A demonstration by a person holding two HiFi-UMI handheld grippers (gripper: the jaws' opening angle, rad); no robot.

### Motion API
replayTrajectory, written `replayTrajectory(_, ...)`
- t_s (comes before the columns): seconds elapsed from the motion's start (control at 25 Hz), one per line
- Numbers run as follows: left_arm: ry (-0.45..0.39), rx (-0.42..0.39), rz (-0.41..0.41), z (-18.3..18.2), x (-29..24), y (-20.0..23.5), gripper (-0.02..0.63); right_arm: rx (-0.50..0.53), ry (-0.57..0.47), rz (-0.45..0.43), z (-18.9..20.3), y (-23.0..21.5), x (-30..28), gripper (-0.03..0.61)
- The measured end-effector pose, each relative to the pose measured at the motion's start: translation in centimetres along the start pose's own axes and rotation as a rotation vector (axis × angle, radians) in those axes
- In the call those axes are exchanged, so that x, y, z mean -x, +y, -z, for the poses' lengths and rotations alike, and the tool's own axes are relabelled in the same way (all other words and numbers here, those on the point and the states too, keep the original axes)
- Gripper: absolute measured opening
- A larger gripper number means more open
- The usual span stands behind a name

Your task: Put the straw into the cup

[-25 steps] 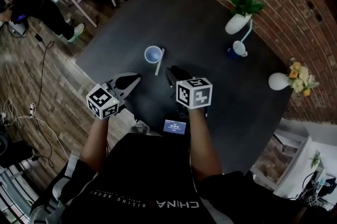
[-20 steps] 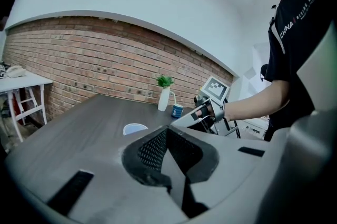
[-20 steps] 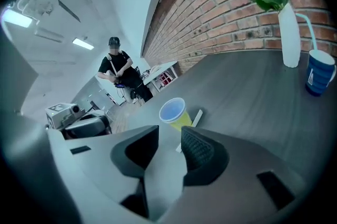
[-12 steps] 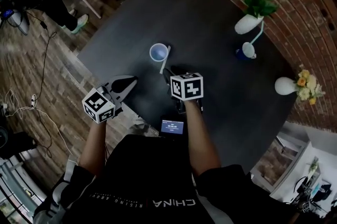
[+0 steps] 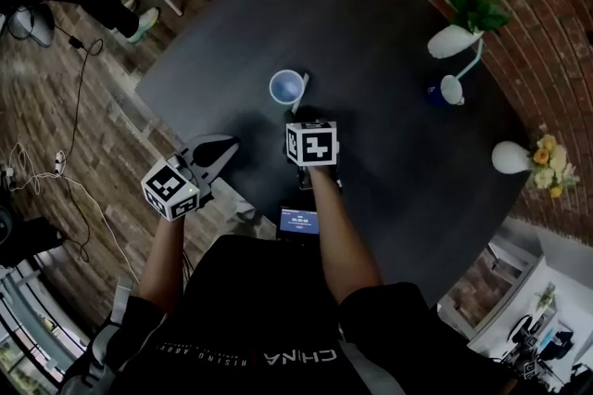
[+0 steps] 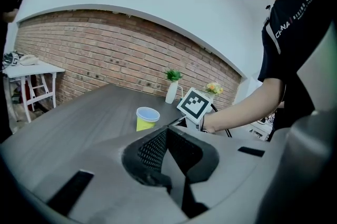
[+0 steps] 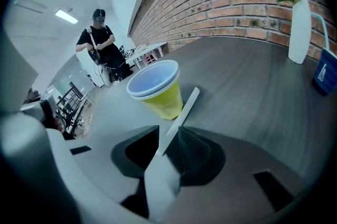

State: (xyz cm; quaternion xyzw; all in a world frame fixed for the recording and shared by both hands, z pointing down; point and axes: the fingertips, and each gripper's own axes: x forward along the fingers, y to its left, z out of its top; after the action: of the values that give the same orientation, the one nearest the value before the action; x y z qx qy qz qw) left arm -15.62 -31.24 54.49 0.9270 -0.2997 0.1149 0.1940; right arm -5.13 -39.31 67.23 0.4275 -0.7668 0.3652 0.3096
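The right gripper (image 5: 301,113) is being angled steeply down, jaws spread astride the straw (image 7: 184,107) beside the cup (image 5: 287,87); the left gripper (image 5: 219,152) is being held clenched, empty.

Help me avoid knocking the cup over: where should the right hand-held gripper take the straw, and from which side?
Probably best to take the straw by its near end, away from the cup, from above with the jaws across it. It lies flat on the table, far end beside the cup; the open right hand-held gripper straddles that near part.
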Motion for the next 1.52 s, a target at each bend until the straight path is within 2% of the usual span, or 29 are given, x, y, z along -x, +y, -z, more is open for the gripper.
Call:
replayTrajectory(0.24, -0.005, 0.013, -0.016, 0.4, 0.5, 0.5, 0.003, 0.008, -0.02, 0.091, -0.1, 0.1, -0.7, 0.106)
replayTrajectory(0.44, -0.009, 0.017, -0.017, 0.4, 0.6, 0.5, 0.003, 0.087, -0.008, 0.181, -0.1, 0.4, -0.6, 0.101)
replayTrajectory(0.52, -0.009, 0.013, -0.013, 0.3, 0.4, 0.3, 0.003, 0.091, -0.008, 0.175, 0.0, 0.3, -0.7, 0.091)
replayTrajectory(0.72, -0.009, 0.006, -0.011, 0.0, 0.2, -0.1, 0.003, 0.016, -0.01, 0.128, 0.1, -0.6, -0.3, 0.052)
replayTrajectory(0.92, -0.013, -0.005, -0.001, -0.3, 0.0, -0.7, 0.003, -0.051, 0.006, 0.144, 1.2, -2.7, 1.1, 0.051)
replayTrajectory(1.04, -0.013, -0.002, -0.005, -0.5, -0.4, -0.9, 0.003, -0.07, -0.02, 0.146, 1.3, -3.7, 2.5, 0.051)
replayTrajectory(1.16, -0.012, 0.024, -0.008, -0.9, -1.2, -1.0, 0.003, -0.053, -0.099, 0.11, -0.1, -3.6, 4.8, 0.051)
replayTrajectory(1.44, -0.065, 0.202, 0.082, -3.8, -4.8, -1.5, 0.008, 0.081, -0.283, -0.067, -3.8, -0.5, 11.1, 0.051)
replayTrajectory(1.52, -0.069, 0.23, 0.094, -4.9, -5.9, -1.5, 0.077, 0.108, -0.321, -0.114, -4.4, 0.7, 12.5, 0.051)
